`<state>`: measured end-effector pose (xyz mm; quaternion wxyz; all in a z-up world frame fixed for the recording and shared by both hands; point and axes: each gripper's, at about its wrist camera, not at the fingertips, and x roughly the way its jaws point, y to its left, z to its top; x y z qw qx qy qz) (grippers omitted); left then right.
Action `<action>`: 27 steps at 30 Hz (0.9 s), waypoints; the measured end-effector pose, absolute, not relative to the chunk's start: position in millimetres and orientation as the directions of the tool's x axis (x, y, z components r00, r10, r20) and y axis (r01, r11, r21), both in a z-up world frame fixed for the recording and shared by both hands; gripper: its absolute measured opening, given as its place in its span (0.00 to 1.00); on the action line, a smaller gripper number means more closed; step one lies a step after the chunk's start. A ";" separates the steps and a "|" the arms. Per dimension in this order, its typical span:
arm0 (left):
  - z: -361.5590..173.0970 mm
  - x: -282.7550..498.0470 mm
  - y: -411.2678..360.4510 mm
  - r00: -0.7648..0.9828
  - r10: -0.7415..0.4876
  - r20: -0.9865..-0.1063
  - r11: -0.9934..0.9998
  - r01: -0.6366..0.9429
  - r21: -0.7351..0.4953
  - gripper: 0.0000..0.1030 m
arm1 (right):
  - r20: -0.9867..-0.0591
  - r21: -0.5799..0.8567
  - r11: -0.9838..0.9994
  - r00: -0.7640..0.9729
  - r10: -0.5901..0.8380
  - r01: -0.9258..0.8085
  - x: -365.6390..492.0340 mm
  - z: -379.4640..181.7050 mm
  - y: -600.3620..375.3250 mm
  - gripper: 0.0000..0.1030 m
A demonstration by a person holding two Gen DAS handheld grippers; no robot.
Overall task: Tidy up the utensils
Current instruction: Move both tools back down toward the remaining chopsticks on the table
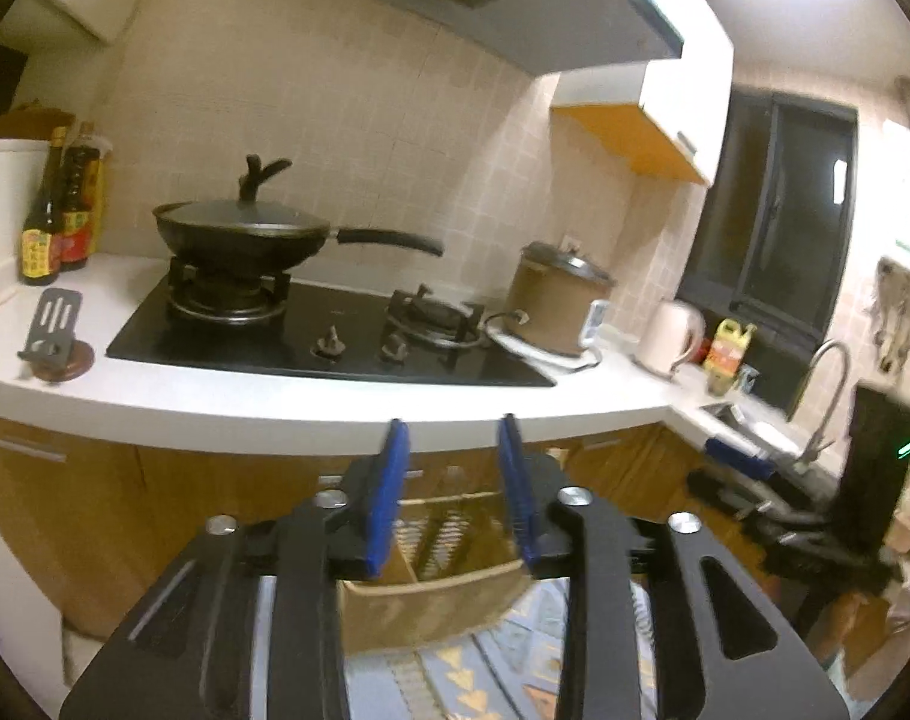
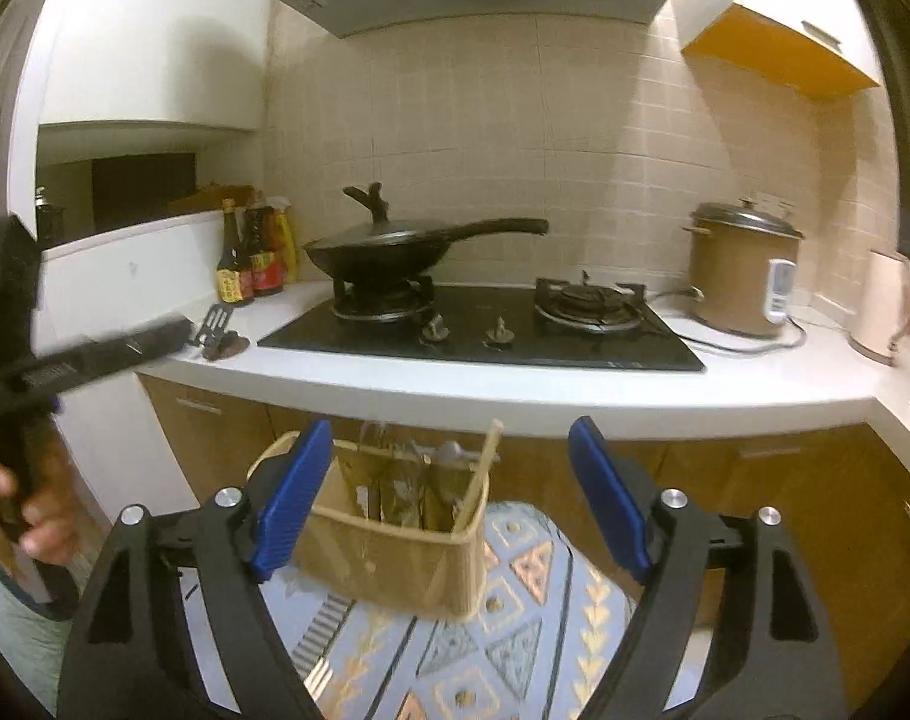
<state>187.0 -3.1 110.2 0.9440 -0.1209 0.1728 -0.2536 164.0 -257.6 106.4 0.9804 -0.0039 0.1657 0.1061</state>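
A tan compartmented utensil holder (image 2: pixel 395 546) stands on a blue patterned cloth (image 2: pixel 514 630) below the counter's front edge. Spoons and a pair of chopsticks (image 2: pixel 481 474) stick up out of it. My right gripper (image 2: pixel 452 426) hangs before it, open wide, with no pad touching anything. The left wrist view shows the same holder (image 1: pixel 431 600) low between the blue pads. My left gripper (image 1: pixel 453 432) stands partly open and nothing is pressed between its pads. A black slotted spatula (image 1: pixel 53 321) leans on a brown round rest at the counter's left end.
On the black hob (image 2: pixel 484 330), a lidded wok (image 2: pixel 389 252) sits on the left burner. Sauce bottles (image 2: pixel 254 258) stand left of it; a rice cooker (image 2: pixel 739 270) and white kettle (image 1: pixel 670 339) stand right. A sink with tap (image 1: pixel 814 408) lies far right.
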 end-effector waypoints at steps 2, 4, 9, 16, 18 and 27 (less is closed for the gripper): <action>118.5 166.6 3.3 0.812 -0.529 -0.246 0.835 0.447 -0.321 0.41 | -0.357 0.032 0.981 0.915 0.188 -0.189 152.0 103.8 -257.1 0.75; 122.1 145.9 5.4 0.810 -0.532 -0.248 0.836 0.455 -0.307 0.41 | -0.402 0.047 0.983 0.897 0.182 -0.178 138.5 96.5 -255.7 0.75; 105.8 110.4 0.4 0.785 -0.536 -0.309 0.841 0.466 -0.275 0.41 | -0.520 0.101 0.979 0.830 0.202 -0.175 108.1 57.4 -243.8 0.75; 26.8 106.3 -5.2 0.658 -0.587 -0.472 0.807 0.433 -0.401 0.32 | -0.619 0.121 0.974 0.752 0.226 -0.193 66.3 -8.7 -206.9 0.75; -5.4 113.9 -8.3 0.593 -0.614 -0.521 0.788 0.415 -0.456 0.31 | -0.641 0.081 0.979 0.743 0.193 -0.185 61.2 -25.9 -195.3 0.66; -106.1 137.4 -19.9 0.404 -0.659 -0.635 0.751 0.292 -0.593 0.30 | -0.729 0.147 0.980 0.655 0.199 -0.134 55.1 -96.0 -188.0 0.43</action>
